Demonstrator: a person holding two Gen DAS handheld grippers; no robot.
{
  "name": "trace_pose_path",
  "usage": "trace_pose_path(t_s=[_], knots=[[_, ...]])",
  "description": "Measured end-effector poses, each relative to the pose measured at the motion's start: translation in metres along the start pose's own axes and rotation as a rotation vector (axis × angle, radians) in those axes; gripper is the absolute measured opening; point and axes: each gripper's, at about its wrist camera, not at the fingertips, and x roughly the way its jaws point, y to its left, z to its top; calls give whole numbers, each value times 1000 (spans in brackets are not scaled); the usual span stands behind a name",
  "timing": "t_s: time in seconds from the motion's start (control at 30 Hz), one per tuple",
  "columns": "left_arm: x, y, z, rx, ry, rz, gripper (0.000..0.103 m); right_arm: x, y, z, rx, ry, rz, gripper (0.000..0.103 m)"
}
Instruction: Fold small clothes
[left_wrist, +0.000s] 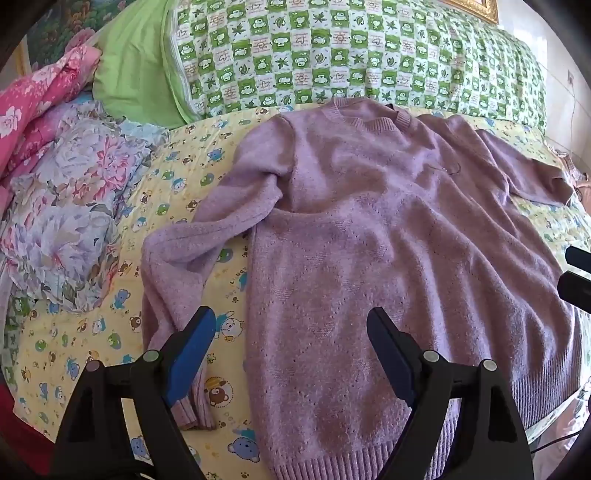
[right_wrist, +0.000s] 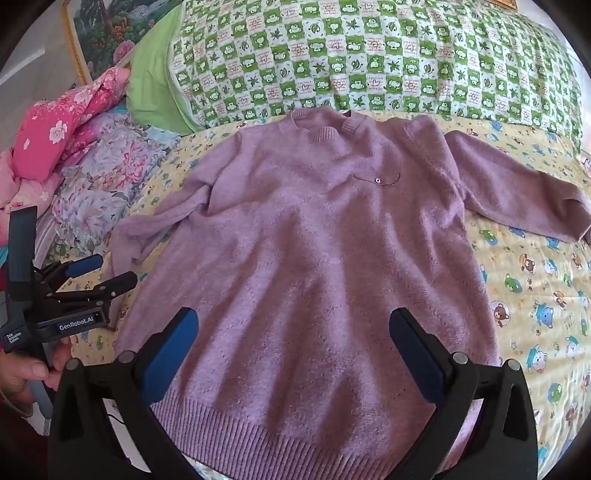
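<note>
A lilac sweater (right_wrist: 314, 251) lies spread flat on the bed (right_wrist: 535, 280), its collar toward the green checked pillow (right_wrist: 369, 55). The left tongs (left_wrist: 291, 354) and right tongs (right_wrist: 293, 343) both hover over the sweater's hem, jaws wide apart and holding nothing.

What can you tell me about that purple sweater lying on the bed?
The lilac fuzzy knitted sweater lies spread flat, front up, on the yellow cartoon-bear bedsheet, its neck toward the green checked pillow. It has a ribbed round collar, a ribbed hem, a faint eyelet pattern on the body and a small dark stitched motif on the chest. One sleeve stretches out sideways; the other bends down alongside the body. The cloth is softly wrinkled and not yet folded. Both tongs hover open above the hem, gripping nothing.
</note>
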Motion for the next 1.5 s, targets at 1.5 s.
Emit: trace_pose_path(t_s=[1.5], knots=[[14, -3, 2, -26, -4, 5, 85, 5, -11, 5, 38, 14, 7, 103]])
